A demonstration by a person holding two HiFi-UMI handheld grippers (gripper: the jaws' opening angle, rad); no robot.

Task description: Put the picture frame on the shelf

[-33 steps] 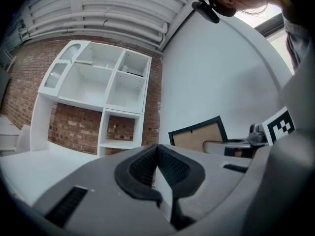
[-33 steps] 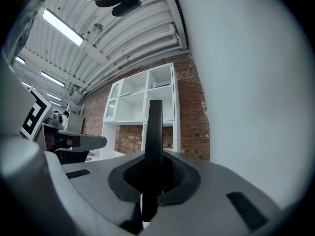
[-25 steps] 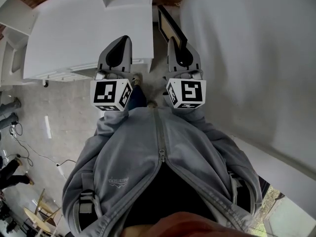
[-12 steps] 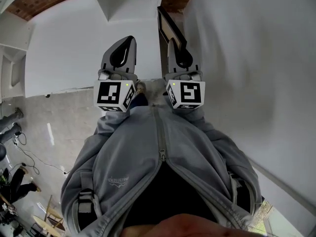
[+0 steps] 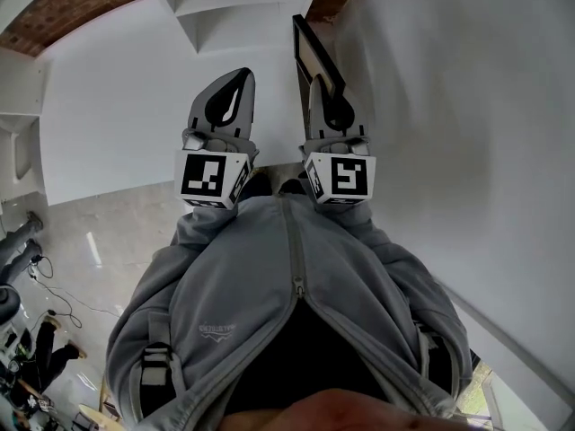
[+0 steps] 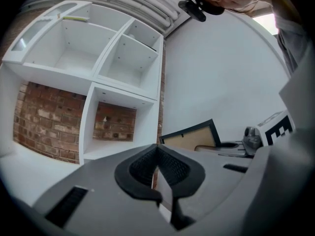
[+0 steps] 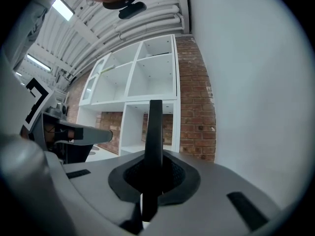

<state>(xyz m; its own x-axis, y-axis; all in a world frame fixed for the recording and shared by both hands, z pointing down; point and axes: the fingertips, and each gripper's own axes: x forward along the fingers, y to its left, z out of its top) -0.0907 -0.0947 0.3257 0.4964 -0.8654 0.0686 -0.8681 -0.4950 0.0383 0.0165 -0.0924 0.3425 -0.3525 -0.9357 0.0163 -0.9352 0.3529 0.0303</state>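
Your right gripper (image 5: pixel 318 86) clamps the picture frame (image 5: pixel 314 57) on edge, its long axis pointing toward the shelf (image 5: pixel 235 7). Your left gripper (image 5: pixel 239 77) is clenched empty, just short of the shelf.

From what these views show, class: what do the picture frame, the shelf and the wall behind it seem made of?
Picture frame: thin matt black rim, plastic or painted wood; tan panel looks like fibreboard. Shelf: smooth white boards, likely laminated or painted wood. Wall: bare red brick, mortar joints visible.
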